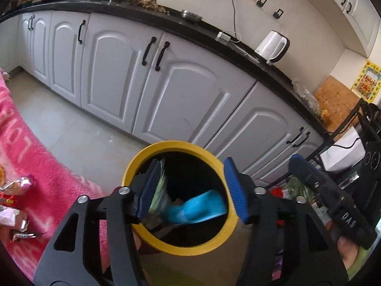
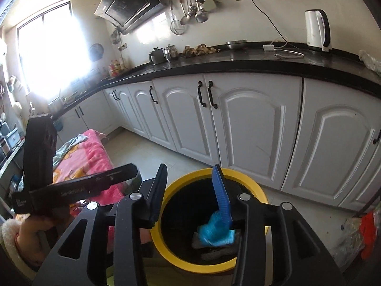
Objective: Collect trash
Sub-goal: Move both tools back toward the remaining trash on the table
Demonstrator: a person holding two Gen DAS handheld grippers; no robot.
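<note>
Yellow-rimmed bin (image 1: 181, 247) stands on the floor before the cabinets; blue wrapper (image 2: 214, 232), seemingly just released, lies inside. Left gripper (image 1: 190, 190) and right gripper (image 2: 190, 197), fingers spread, empty, should lift straight clear of the rim.

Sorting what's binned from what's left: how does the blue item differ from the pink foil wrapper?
The blue item lies inside the yellow bin; the pink foil wrapper lies on the pink blanket. The blue item looks soft and matte, the wrapper shiny and crinkled. Neither is held: both left gripper and right gripper are open.
</note>
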